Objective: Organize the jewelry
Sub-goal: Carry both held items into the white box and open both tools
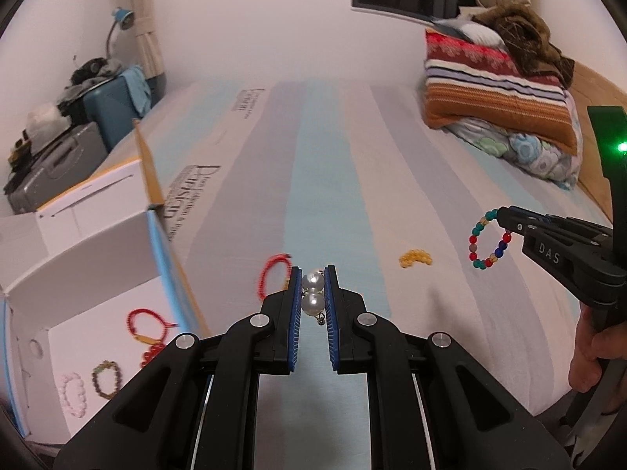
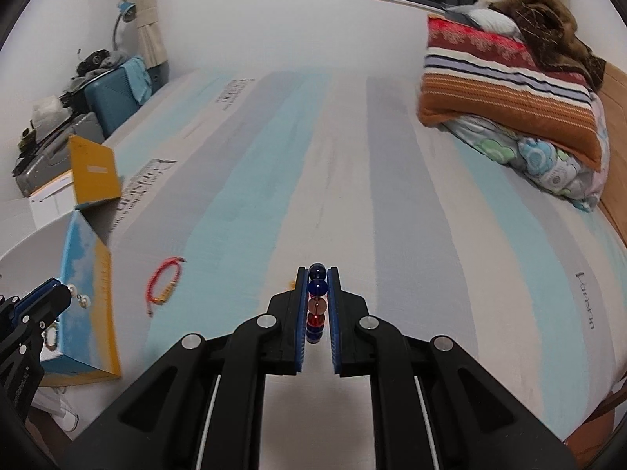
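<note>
My left gripper sits bottom centre of its own view, ribbed blue pads clamped on two glossy round pearls, stacked one above the other, with a tiny metal clasp dangling under them. At the right edge of that view I see my right gripper, matte black plastic, pinching a ring-shaped bracelet of small multicoloured glass-like beads that hangs free above the striped mattress; a hand grips its handle lower right. In the right wrist view the same jaws are closed on that bracelet, with a row of blue, pinkish and red translucent beads caught between the blue pads. On the smooth, pale blue-and-grey fabric lie a red cord bracelet, just left of my left fingertips, and a curved cluster of yellow beads right of centre. Left of frame, an open white cardboard box holds another red cord loop, a dark bead ring and a pale pink bead ring. Folded striped blankets are piled upper right.
</note>
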### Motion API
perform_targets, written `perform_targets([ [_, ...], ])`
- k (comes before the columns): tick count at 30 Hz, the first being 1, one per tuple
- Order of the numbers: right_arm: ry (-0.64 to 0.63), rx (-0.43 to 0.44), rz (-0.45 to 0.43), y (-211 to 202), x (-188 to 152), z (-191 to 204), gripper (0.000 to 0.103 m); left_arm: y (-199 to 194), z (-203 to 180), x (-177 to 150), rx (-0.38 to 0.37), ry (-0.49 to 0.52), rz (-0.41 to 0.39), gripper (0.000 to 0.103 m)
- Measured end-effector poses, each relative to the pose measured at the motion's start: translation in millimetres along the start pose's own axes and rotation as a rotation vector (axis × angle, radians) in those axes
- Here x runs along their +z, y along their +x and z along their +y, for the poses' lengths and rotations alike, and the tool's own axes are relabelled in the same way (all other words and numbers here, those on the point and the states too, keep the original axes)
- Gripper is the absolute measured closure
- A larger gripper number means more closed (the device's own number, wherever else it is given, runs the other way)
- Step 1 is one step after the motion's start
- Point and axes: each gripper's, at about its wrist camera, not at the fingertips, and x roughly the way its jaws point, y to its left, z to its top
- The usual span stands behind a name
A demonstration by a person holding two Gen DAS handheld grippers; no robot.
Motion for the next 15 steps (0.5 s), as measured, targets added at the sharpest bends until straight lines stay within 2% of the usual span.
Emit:
perform_targets([
  [9,-0.076,0.064,-0.031,-19.0,13.5,68.7,0.094,-25.4,65.4,-6.4,0.054,-0.086,-0.015,0.092],
  [15,-0.146,0.133,-0.055,-27.6,16.4,128.3,0.094,-41.8,130.0,-16.5,0.113,-0.179,-0.021,0.092],
])
